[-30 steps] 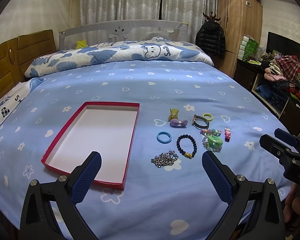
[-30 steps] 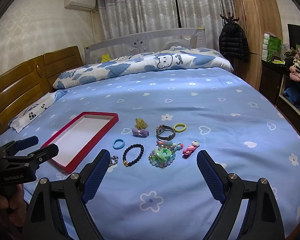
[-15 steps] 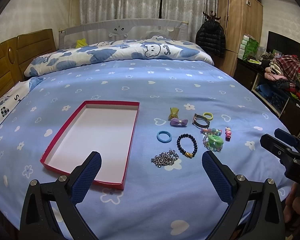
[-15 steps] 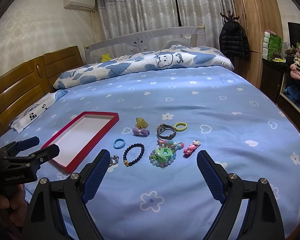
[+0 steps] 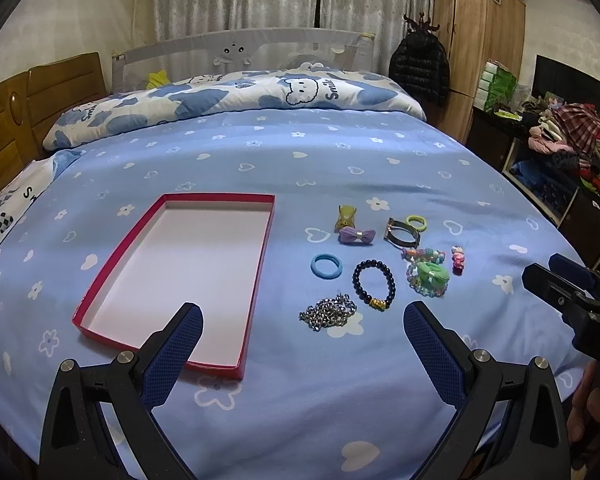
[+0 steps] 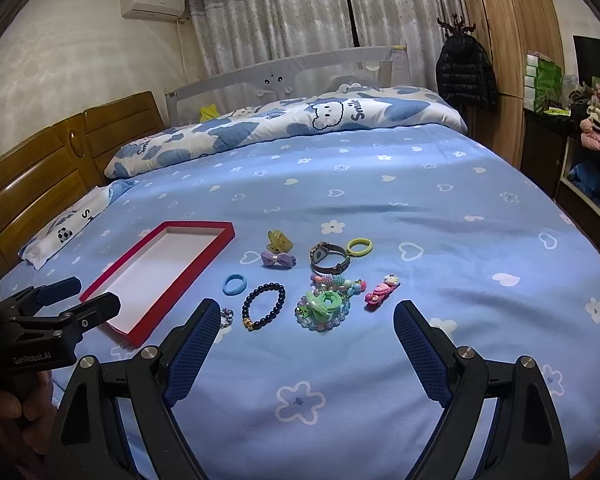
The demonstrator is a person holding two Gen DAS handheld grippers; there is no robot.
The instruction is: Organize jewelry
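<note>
An empty red tray [image 5: 260,256] [image 6: 204,258] lies on the blue bedsheet. To its right lie several pieces: a silver chain [image 5: 327,314], a black bead bracelet [image 5: 374,282] [image 6: 263,306], a blue ring band [image 5: 326,267] [image 6: 234,284], a purple bow [image 5: 357,236] [image 6: 278,259], a watch [image 5: 401,232] [image 6: 327,263], a green scrunchie on a bead bracelet [image 5: 430,276] [image 6: 323,307] and a pink clip [image 5: 457,258] [image 6: 381,292]. My left gripper [image 5: 302,330] is open and empty, near the tray and chain. My right gripper [image 6: 302,326] is open and empty, just short of the bracelets.
A folded cloud-print duvet [image 5: 236,100] lies across the far bed. A wooden headboard [image 6: 32,184] is at left. A wardrobe [image 5: 480,48] and a cabinet with piled clothes [image 5: 572,136] stand at right, past the bed edge.
Both views have shifted very slightly downward; the tray and jewelry lie where they were and both grippers stay open.
</note>
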